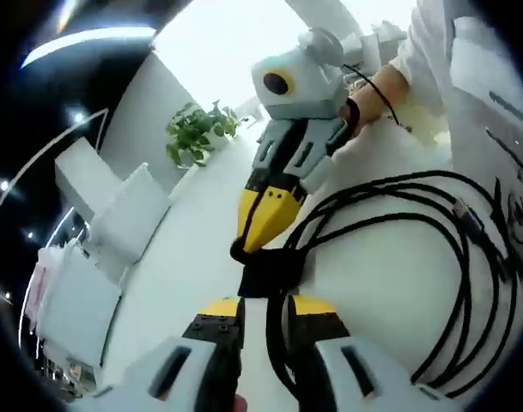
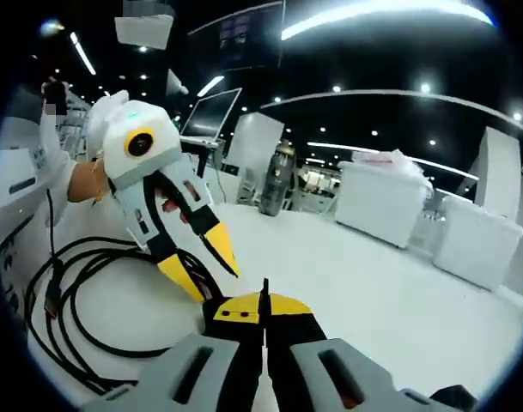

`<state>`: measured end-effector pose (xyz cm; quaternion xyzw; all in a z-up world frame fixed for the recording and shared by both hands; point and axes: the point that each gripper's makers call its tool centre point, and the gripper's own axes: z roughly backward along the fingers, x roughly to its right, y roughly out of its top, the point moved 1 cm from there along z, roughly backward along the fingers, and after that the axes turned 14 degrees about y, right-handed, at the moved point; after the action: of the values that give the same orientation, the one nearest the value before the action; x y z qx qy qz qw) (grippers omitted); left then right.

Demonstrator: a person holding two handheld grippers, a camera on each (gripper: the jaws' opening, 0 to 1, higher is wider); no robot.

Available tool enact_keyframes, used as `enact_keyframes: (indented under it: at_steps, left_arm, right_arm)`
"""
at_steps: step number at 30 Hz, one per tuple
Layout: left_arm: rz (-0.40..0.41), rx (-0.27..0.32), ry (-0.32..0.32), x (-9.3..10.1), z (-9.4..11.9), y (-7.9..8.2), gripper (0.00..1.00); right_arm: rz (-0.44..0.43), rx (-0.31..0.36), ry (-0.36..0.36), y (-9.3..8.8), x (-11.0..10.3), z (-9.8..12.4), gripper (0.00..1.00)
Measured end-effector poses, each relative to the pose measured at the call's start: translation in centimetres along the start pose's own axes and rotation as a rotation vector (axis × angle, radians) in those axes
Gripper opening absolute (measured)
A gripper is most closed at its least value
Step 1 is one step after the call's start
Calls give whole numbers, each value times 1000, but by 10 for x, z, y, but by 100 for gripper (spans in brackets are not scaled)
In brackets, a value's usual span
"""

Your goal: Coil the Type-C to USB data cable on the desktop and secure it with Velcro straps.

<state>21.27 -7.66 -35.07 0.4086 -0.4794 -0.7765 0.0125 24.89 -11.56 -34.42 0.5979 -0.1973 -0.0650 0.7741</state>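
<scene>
A black data cable [image 1: 377, 196] lies coiled in several loops on the white desktop [image 1: 373, 292], one plug [image 1: 471, 219] resting on the coil. A black Velcro strap [image 1: 263, 273] wraps the bundle at the coil's left end. My left gripper [image 1: 265, 305] is open, and the cable bundle runs between its jaws. My right gripper [image 1: 248, 245] comes down from above, shut on the strap. In the right gripper view, my right gripper [image 2: 264, 300] is shut with a dark sliver between its tips. There the left gripper [image 2: 201, 262] stands spread over the cable [image 2: 89, 249].
A potted plant [image 1: 197, 133] and white boxes [image 1: 128, 215] stand beyond the desk. A person's hand [image 1: 377, 94] holds the right gripper. A bottle [image 2: 278, 180], a monitor [image 2: 211, 112] and white bins [image 2: 386, 202] line the desk's far edge. Bare desktop [image 2: 373, 275] stretches to the right.
</scene>
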Motion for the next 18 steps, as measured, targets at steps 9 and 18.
enact_keyframes:
  at_steps: [9, 18]
  left_arm:
    - [427, 163, 70, -33, 7, 14, 19]
    - [319, 142, 106, -22, -4, 18, 14]
  right_arm:
    - [-22, -47, 35, -1, 1, -11, 0]
    - [-23, -192, 82, -14, 2, -18, 0]
